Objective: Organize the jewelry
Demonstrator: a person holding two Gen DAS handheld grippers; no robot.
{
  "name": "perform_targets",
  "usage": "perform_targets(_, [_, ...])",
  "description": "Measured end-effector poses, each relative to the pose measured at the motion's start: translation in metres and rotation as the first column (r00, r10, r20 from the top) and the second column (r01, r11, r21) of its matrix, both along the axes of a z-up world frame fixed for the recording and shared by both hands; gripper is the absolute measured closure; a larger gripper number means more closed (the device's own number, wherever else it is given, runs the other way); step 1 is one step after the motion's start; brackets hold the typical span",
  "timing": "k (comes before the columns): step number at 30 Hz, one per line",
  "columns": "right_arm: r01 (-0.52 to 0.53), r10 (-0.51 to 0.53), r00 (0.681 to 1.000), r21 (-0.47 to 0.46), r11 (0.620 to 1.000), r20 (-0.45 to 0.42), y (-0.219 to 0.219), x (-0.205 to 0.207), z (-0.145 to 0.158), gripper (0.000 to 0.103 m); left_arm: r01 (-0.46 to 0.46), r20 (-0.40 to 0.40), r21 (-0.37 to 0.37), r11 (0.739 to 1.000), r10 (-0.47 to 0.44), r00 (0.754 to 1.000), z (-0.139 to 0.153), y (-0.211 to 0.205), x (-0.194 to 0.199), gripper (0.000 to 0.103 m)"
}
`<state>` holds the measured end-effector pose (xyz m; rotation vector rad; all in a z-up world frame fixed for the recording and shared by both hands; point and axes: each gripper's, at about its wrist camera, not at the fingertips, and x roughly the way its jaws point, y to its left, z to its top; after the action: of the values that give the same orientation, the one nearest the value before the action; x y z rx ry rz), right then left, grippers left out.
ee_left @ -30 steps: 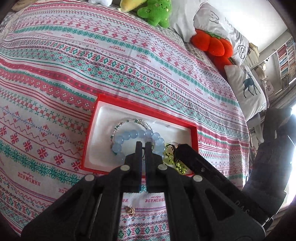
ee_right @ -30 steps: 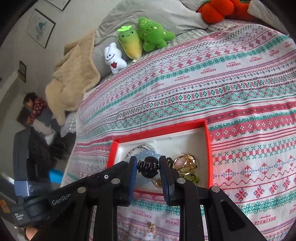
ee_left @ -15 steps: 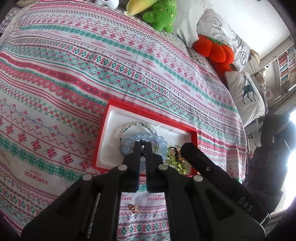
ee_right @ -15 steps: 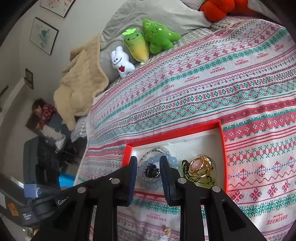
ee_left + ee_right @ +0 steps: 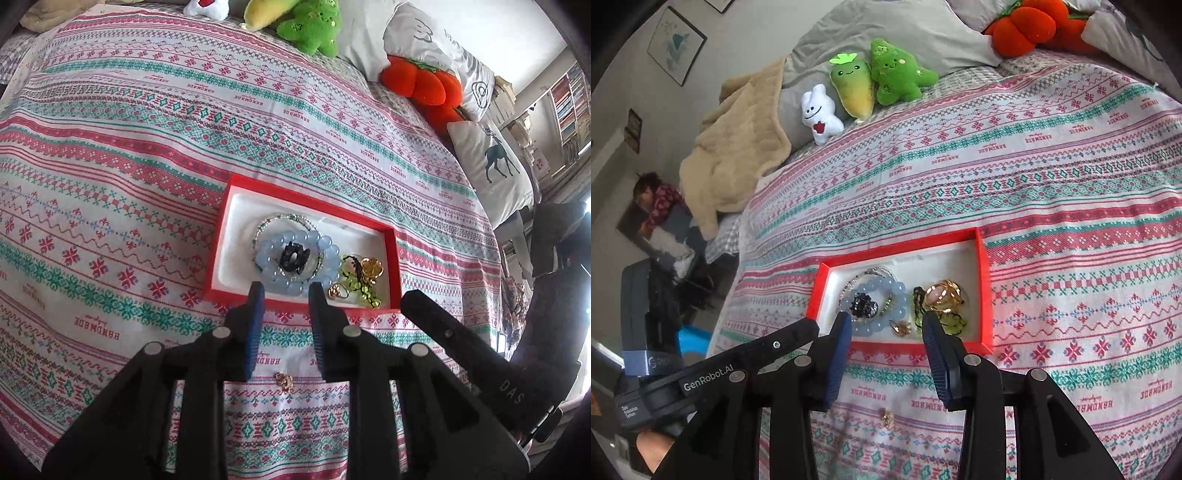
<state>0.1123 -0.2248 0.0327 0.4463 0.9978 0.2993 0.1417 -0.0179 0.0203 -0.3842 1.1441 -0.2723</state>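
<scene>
A red-rimmed box [image 5: 306,195] [image 5: 981,258] with a white lining lies on the patterned bedspread. Inside it lie a blue bead bracelet [image 5: 325,248] [image 5: 882,286], a black hair claw [image 5: 293,256] [image 5: 863,305] in its middle, a thin beaded bracelet [image 5: 284,218], gold rings [image 5: 371,266] [image 5: 943,295] and a green bead piece [image 5: 364,291]. A small gold earring [image 5: 283,379] [image 5: 886,418] lies on the cover in front of the box. My left gripper [image 5: 284,293] and my right gripper [image 5: 884,325] are both open and empty, above the box's near edge.
Plush toys [image 5: 864,83] and a beige blanket [image 5: 735,147] sit at the head of the bed. An orange plush [image 5: 421,88] and a deer pillow [image 5: 491,158] lie at the right. The bed edge drops off at the left in the right wrist view.
My right gripper let the black hair claw drop into the box and opened wider. My left gripper opened from shut. Both pulled back from the box.
</scene>
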Motion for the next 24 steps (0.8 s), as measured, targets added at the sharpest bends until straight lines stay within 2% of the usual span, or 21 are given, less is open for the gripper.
perform_targets(6, [0.022, -0.023, 0.999, -0.055, 0.998, -0.025, -0.017, -0.009, -0.002, 0.061, 0.03, -0.036, 0.04, 0.999, -0.029, 0.999, -0.006, -0.005, -0.015, 0.076])
perform_targets(10, [0.05, -0.052, 0.997, -0.048, 0.998, -0.052, -0.026, -0.01, -0.005, 0.058, 0.036, -0.052, 0.041, 0.999, -0.034, 0.998, -0.008, -0.006, -0.023, 0.073])
perform_targets(24, [-0.01, -0.001, 0.995, -0.111, 0.994, -0.096, -0.017, -0.013, -0.014, 0.056, 0.159, -0.121, 0.116, 0.98, -0.145, 0.982, -0.031, -0.045, -0.044, 0.069])
